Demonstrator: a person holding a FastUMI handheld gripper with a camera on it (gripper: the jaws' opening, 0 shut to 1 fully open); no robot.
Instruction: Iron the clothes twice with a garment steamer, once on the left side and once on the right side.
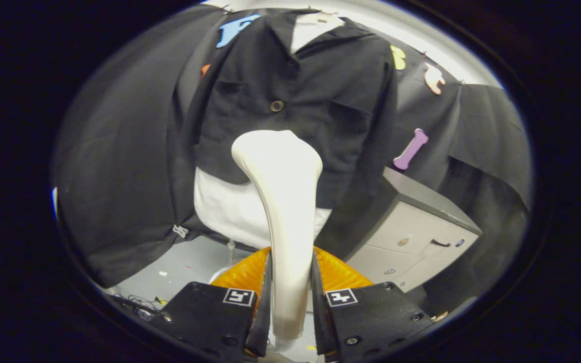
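We see the claw [290,297] clamped on a white garment steamer [283,201], both fingers pressing its handle. Its smooth, flared head sits close before the black shirt [295,101] hanging over a white underlayer [225,206].

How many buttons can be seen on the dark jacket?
1. A single round button sits mid-chest on the jacket, just above the steamer head held between the gripper fingers. The steamer may hide lower ones.
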